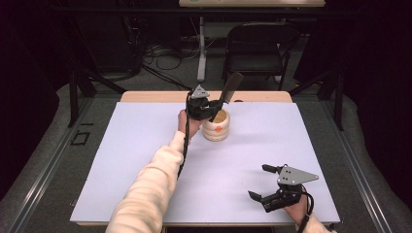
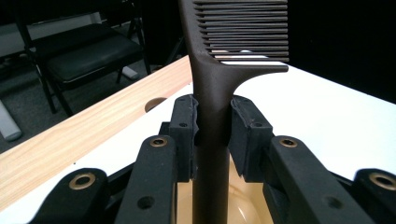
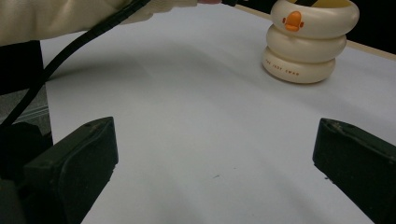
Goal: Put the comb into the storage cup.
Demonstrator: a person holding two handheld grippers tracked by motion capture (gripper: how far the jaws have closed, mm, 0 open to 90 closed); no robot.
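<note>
Jaws of the left gripper (image 2: 212, 126) are clenched on the handle of a dark comb (image 2: 219, 84), whose teeth rise above them and whose lower end dips into the cream ringed cup (image 1: 216, 127) directly beneath. Jaws of the right gripper (image 3: 215, 154) stand released and wide apart over the bare white desk (image 3: 187, 116), the cup (image 3: 308, 39) well ahead of them, toward their right.
</note>
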